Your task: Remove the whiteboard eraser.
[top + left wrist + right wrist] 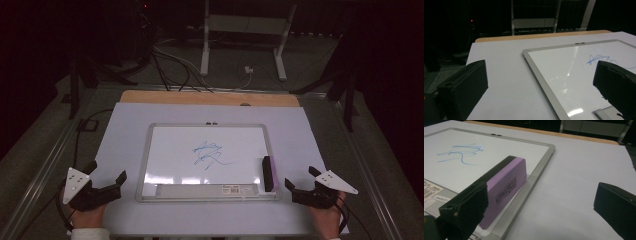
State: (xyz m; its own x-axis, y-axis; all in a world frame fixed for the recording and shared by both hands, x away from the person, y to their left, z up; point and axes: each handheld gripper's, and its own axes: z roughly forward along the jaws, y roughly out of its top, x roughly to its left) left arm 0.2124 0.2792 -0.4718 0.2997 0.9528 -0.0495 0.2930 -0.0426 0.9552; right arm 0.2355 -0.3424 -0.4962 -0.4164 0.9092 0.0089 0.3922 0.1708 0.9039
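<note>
High view: whiteboard (pixel 170 150) lies flat at centre frame on the white-covered bench (pixel 125 125), blue scribble (pixel 209 153) mid-board. Eraser (pixel 268 173), black top and purple side, lies on the board's lower right corner along the right frame edge. Left gripper (pixel 106 186) at lower left of frame, jaws spread, holding nothing, just off the board's left edge. Right gripper (pixel 295 190) at lower right, jaws spread, empty, near the eraser; in the right gripper view one jaw sits close by the eraser (pixel 506 182), contact hard to judge, probably apart.
</note>
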